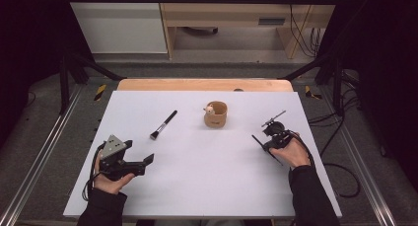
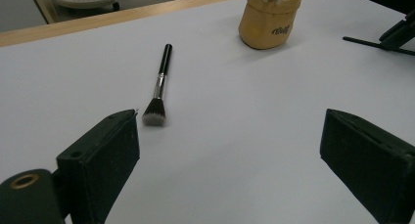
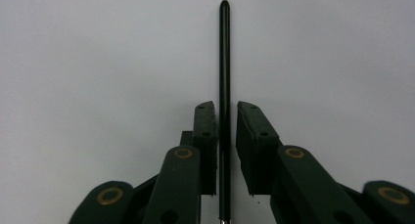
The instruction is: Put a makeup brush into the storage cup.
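Observation:
A thin black brush handle lies on the white table and runs straight away between the jaws of my right gripper. The handle rests against the left pad, and a sliver of table shows between it and the right pad. From above, the right gripper sits at the table's right with the thin handle poking out to its left. My left gripper rests at the near left, jaws wide open and holding nothing. A black powder brush lies ahead of it.
A tan soft cup with a small white figure in it stands at the table's far middle. A wooden strip borders the far edge. Cables trail on the floor at the right.

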`<action>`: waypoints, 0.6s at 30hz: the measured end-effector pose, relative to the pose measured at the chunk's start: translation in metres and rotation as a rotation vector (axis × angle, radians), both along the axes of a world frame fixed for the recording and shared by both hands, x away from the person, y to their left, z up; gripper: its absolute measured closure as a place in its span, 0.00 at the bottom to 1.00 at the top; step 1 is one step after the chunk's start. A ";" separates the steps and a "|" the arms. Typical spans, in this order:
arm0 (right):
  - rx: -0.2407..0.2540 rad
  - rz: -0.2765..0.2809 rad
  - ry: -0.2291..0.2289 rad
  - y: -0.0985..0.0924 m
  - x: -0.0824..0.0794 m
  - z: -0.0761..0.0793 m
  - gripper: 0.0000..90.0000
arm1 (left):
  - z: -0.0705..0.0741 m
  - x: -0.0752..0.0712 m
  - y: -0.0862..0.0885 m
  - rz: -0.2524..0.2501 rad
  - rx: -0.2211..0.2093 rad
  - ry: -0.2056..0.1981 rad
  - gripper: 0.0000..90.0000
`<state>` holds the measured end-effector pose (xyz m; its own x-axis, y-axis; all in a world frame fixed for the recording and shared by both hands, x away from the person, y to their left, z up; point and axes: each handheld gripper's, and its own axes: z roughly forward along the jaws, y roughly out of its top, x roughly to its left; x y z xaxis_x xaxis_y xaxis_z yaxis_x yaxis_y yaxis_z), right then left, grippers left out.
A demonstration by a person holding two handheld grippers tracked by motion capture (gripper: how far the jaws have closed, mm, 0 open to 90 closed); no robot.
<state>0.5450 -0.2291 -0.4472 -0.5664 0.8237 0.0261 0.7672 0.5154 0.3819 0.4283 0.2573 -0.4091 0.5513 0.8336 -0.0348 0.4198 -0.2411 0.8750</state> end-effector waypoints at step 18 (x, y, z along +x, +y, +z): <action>-0.114 0.052 0.083 0.006 0.007 0.001 0.88 | 0.000 0.000 0.000 -0.004 0.008 0.003 0.08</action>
